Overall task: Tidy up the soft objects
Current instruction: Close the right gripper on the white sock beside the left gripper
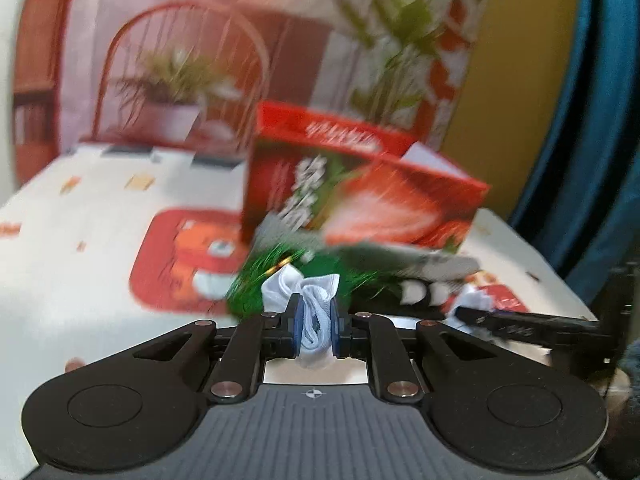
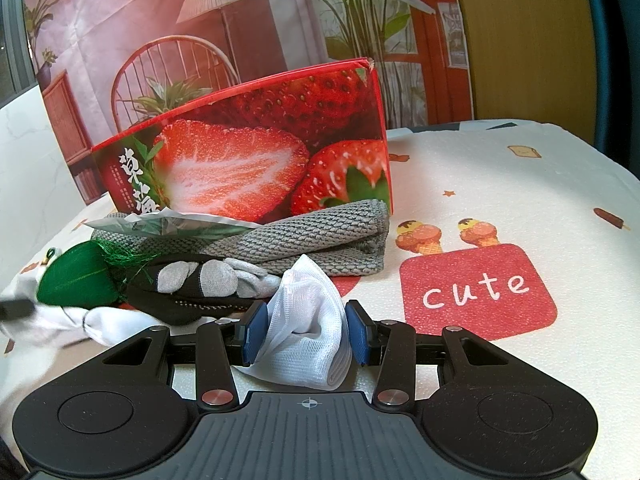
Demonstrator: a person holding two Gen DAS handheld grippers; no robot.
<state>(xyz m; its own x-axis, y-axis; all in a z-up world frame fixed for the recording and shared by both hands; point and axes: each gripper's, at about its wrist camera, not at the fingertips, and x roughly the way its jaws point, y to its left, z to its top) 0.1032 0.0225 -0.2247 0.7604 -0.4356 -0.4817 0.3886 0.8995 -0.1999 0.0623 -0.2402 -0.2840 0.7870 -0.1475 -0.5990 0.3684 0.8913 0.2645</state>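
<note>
Each gripper, left (image 1: 316, 320) and right (image 2: 305, 334), pinches one white sock (image 1: 314, 308) (image 2: 304, 320); one strawberry box (image 2: 256, 148) stands behind.

Glossy printed card on the strawberry box (image 2: 256, 148), coarse grey knit on the folded cloth (image 2: 320, 240), fine white mesh on the sock (image 2: 308, 332), matt tablecloth (image 2: 500, 168) at right.
</note>
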